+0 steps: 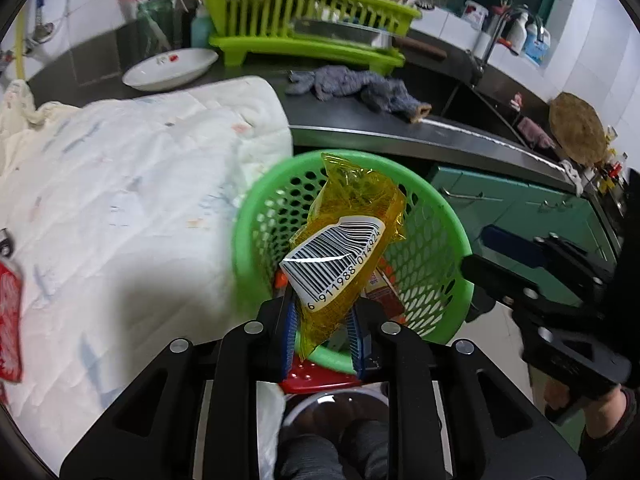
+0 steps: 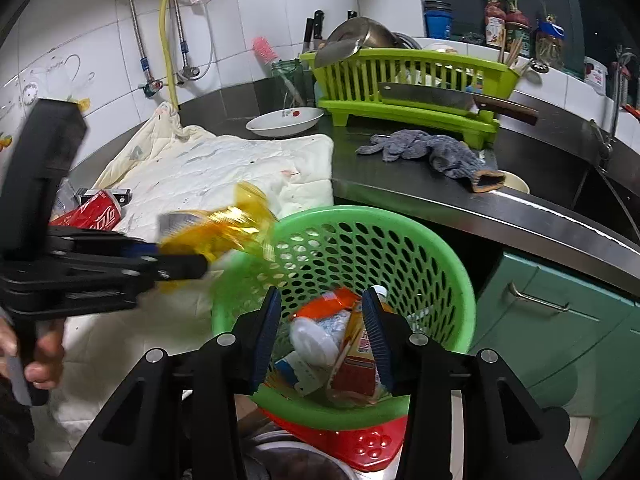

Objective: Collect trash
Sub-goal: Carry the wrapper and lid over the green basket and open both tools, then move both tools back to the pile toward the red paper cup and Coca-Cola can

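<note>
Wrapper disposal is underway: my left gripper (image 1: 325,320) is pinching the yellow barcode wrapper (image 1: 340,248) over the green perforated basket (image 1: 452,240). My right gripper (image 2: 326,332) is hanging spread and empty above it. Next, I judge, I'm letting go.

white tiled walls (image 2: 260,20) meet at a corner behind a dark steel counter (image 2: 400,176); teal cabinet doors (image 2: 560,320) sit under its front edge, pipes (image 2: 136,28) on the wall.
</note>
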A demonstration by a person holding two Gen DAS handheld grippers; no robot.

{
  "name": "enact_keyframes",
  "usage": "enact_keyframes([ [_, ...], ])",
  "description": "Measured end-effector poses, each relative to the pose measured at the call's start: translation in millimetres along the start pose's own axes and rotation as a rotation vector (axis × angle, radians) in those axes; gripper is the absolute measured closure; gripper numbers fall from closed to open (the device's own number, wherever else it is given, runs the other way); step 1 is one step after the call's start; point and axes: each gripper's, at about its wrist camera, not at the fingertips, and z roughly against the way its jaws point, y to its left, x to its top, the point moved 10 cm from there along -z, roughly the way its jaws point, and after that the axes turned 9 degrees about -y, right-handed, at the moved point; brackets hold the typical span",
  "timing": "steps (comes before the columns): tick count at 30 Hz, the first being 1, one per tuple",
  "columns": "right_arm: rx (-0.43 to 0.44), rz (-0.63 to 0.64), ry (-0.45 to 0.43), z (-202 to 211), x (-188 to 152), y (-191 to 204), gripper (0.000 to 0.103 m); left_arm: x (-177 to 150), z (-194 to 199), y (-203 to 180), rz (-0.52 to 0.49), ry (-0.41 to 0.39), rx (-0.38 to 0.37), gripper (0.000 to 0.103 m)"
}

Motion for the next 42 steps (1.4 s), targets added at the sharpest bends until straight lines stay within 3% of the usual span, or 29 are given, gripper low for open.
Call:
enact_keyframes([
  [4, -0.011, -0.011, -0.002, 6, -3, -9, 0.059, -2, -18, -4, 0.015, 0.024, -0.007, 0.074],
  [5, -0.014, -0.011, -0.002, 7, -3, -10, 0.059, -3, -22, -6, 0.024, 0.028, -0.018, 0.069],
  [6, -0.016, -0.012, -0.001, 7, -4, -11, 0.059, -4, -24, -6, 0.031, 0.03, -0.02, 0.054],
  [8, -0.02, -0.016, 0.001, 8, -6, -14, 0.059, -3, -25, -7, 0.038, 0.019, -0.016, 0.044],
  [17, -0.005, -0.013, 0.006, 8, -8, -4, 0.056, -7, -9, 5, 0.048, -0.004, -0.002, 0.044],
  [26, 0.058, 0.009, 0.004, 0, 2, 37, 0.051, -13, 39, 49, 0.083, -0.052, 0.082, 0.04],
  [34, 0.139, 0.038, 0.035, -18, 6, 88, 0.05, -18, 93, 105, 0.122, -0.111, 0.194, 0.04],
  [42, 0.229, 0.073, 0.06, -36, 12, 146, 0.05, -31, 151, 189, 0.213, -0.161, 0.347, 0.04],
])
